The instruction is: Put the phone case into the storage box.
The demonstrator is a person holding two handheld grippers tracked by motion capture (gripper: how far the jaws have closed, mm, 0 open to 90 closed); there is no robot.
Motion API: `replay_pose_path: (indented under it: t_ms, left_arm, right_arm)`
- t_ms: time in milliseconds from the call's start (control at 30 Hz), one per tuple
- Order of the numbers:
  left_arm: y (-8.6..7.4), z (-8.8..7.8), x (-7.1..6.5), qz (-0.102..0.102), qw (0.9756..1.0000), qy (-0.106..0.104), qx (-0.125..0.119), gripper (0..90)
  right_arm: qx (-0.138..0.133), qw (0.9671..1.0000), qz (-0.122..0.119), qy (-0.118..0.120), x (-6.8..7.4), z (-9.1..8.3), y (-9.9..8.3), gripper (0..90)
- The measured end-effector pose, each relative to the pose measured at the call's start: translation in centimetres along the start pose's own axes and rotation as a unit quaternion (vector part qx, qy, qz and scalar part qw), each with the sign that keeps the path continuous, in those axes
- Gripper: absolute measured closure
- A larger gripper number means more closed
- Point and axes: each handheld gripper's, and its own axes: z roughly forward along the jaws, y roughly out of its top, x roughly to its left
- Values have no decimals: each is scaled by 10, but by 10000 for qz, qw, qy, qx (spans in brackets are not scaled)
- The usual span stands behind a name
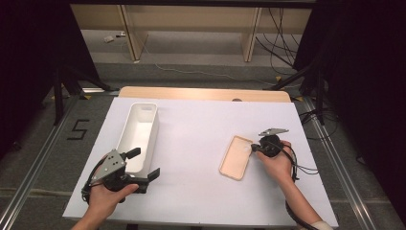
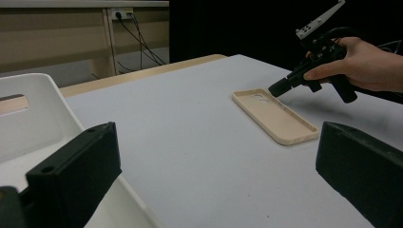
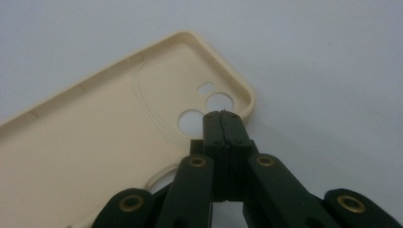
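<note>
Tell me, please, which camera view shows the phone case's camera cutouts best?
The right gripper view: the phone case lies close up, cutouts distinct. The high view shows the whole case small; the left gripper view shows it obliquely, farther off.

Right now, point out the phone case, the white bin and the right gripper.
phone case (image 1: 235,158), high view, inner back.
white bin (image 1: 152,125), high view, right wall.
right gripper (image 3: 221,113), right gripper view, closed jaw tips.
</note>
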Motion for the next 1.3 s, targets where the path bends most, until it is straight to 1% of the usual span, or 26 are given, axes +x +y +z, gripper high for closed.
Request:
replay_pose_path:
  t_ms: [33, 100, 167, 200, 267, 300, 333, 367, 400, 433, 600, 667, 700, 733, 767, 800, 833, 900, 933, 1000, 1033, 1100, 1133, 1167, 1200, 1300]
  left_arm:
    - [0, 0, 0, 0, 10000, 0, 0, 4]
    - [0, 0, 0, 10, 10000, -2, -11, 4]
    - [0, 0, 0, 8, 10000, 1, -1, 4]
    - [0, 0, 0, 8, 10000, -3, 2, 4]
    - [0, 0, 0, 1, 10000, -3, 2, 4]
    - [0, 0, 0, 4, 10000, 1, 2, 4]
    - [0, 0, 0, 4, 10000, 1, 2, 4]
    - [0, 0, 0, 9, 10000, 3, -1, 4]
    - [0, 0, 0, 26, 10000, 0, -11, 4]
    - [0, 0, 0, 12, 10000, 7, -10, 4]
    - [0, 0, 0, 22, 10000, 5, -6, 4]
    - [0, 0, 1, 11, 10000, 2, -5, 4]
    - [0, 0, 1, 11, 10000, 1, -9, 4]
    - [0, 0, 1, 19, 10000, 5, -7, 4]
    - [0, 0, 1, 19, 10000, 5, -7, 4]
    - [0, 0, 1, 25, 10000, 3, -9, 4]
    - [0, 0, 1, 22, 10000, 6, -1, 4]
    - [0, 0, 1, 19, 10000, 6, -1, 4]
    - [0, 0, 0, 21, 10000, 10, -2, 4]
    - [0, 0, 0, 27, 10000, 4, -3, 4]
    - [0, 0, 0, 27, 10000, 4, -3, 4]
    - [0, 0, 0, 21, 10000, 9, -2, 4]
    - [0, 0, 0, 21, 10000, 10, -2, 4]
    - [0, 0, 0, 21, 10000, 13, -3, 4]
    - [0, 0, 0, 13, 10000, 1, -14, 4]
    - [0, 0, 1, 16, 10000, 9, -12, 4]
  right_arm:
    - [-6, 10000, -8, -5, 0, 1, 0, 900]
    - [28, 9999, 162, -7, 1, 1, 1, 900]
    - [16, 9998, 221, 13, 1, 2, 2, 900]
    - [2, 9999, 143, 12, 0, 3, 2, 900]
    - [37, 9999, 156, 4, 0, 4, 3, 900]
    - [-22, 10000, 34, 48, -2, 6, 4, 900]
    - [-22, 10000, 34, 48, -2, 6, 4, 900]
    - [-77, 9999, -79, 11, -3, 7, 4, 900]
    - [-68, 9999, 88, 35, 0, 8, 6, 900]
    - [-99, 9999, -49, 6, -2, 9, 7, 900]
    - [-92, 9999, -54, 12, 1, 12, 9, 900]
    - [25, 9998, 216, 21, 6, 12, 10, 900]
    - [15, 9999, 151, 14, 5, 12, 10, 900]
    - [-23, 10000, -1, 22, 3, 13, 12, 900]
    - [-2, 9998, 196, 1, 7, 13, 12, 900]
    - [0, 9999, 128, -2, 6, 14, 12, 900]
    - [-35, 10000, -26, -1, 5, 15, 13, 900]
    - [-104, 9999, -87, -11, 5, 17, 14, 900]
    - [-48, 10000, -1, -9, 6, 17, 14, 900]
    - [-2, 10000, 41, 37, 8, 16, 16, 900]
    - [-138, 9998, -159, -15, 6, 19, 15, 900]
    - [-126, 9998, -144, 8, 7, 20, 17, 900]
    - [-167, 9995, -265, -15, 6, 20, 17, 900]
    - [-167, 9995, -265, -15, 6, 20, 17, 900]
    - [-84, 9999, -127, 21, 8, 19, 18, 900]
    - [-151, 9998, -152, 5, 8, 21, 18, 900]
